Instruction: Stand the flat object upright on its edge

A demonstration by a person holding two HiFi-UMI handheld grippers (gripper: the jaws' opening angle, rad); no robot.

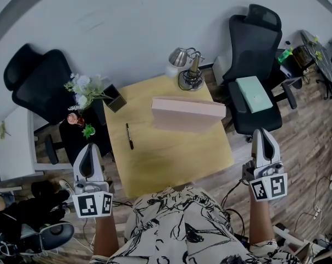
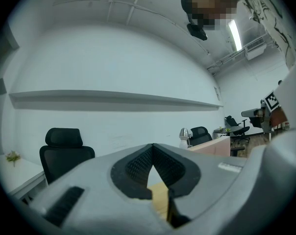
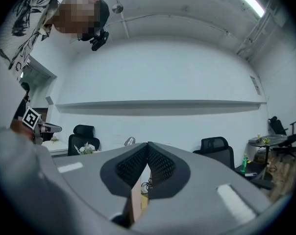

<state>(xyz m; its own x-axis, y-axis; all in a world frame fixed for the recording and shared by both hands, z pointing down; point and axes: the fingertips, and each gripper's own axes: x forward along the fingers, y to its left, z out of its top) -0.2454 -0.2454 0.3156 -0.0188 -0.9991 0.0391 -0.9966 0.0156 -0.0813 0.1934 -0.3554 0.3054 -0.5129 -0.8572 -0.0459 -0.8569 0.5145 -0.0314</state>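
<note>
A flat pink box (image 1: 187,114) stands on its long edge at the back of the yellow wooden table (image 1: 166,158), its broad face turned toward me. Neither gripper touches it. My left gripper (image 1: 89,147) hangs off the table's left side, shut and empty. My right gripper (image 1: 263,132) hangs off the right side, also shut and empty. In the left gripper view the closed jaws (image 2: 152,148) point over the table and the pink box (image 2: 212,146) shows at the right. In the right gripper view the jaws (image 3: 148,146) meet with nothing between them.
A black pen (image 1: 129,136) lies on the table's left part. A dark holder (image 1: 114,98), a silver lamp (image 1: 180,58) and a small stand (image 1: 191,77) sit along the back edge. Flowers (image 1: 86,89) stand left; black chairs (image 1: 254,59) flank the table, one holding a teal book (image 1: 254,93).
</note>
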